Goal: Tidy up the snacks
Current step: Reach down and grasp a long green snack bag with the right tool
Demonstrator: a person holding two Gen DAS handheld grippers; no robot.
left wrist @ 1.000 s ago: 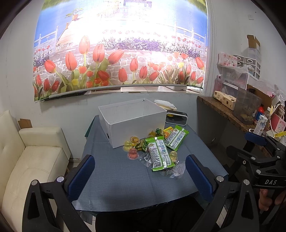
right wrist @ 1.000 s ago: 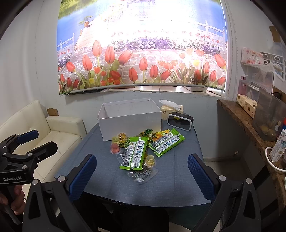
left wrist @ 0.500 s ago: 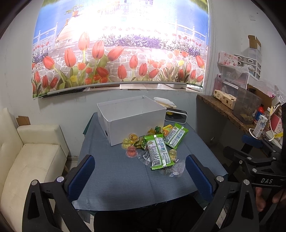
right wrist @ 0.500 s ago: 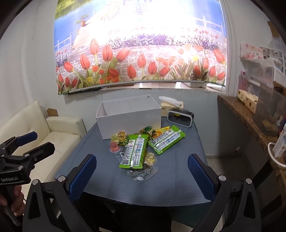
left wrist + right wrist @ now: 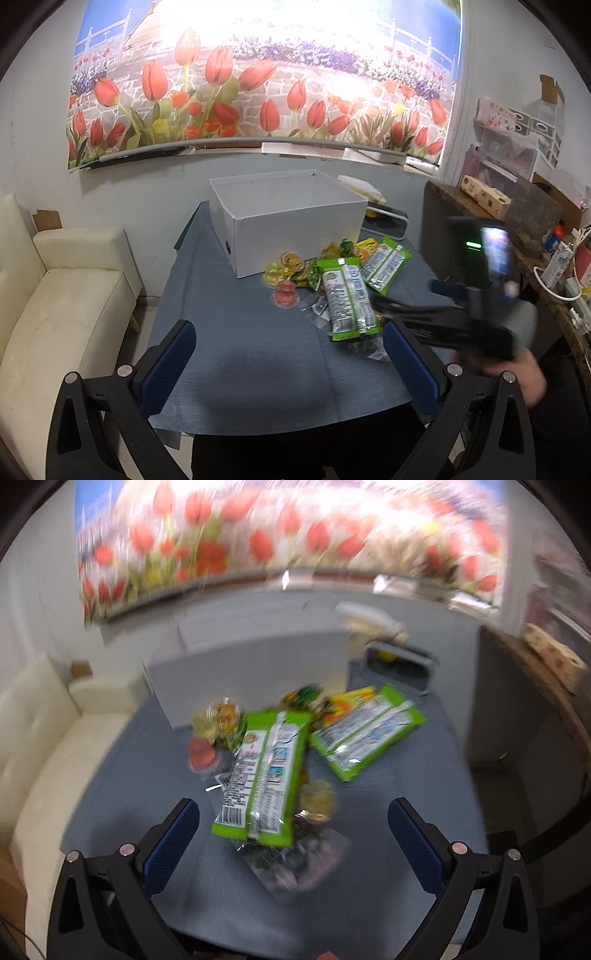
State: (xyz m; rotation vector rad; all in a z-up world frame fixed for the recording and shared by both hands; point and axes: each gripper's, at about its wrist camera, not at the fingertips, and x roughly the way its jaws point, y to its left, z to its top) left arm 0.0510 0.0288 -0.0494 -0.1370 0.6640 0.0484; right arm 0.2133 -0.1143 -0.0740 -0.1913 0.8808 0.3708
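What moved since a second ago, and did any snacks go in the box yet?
The right gripper swept forward and down toward the near green snack packet, jaws open, holding nothing. The left gripper barely moved. The snacks stay piled on the table; the white box looks empty.

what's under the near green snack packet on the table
A yellow jelly cup and a clear wrapper poke out from beneath the near green snack packet; anything further underneath is covered.
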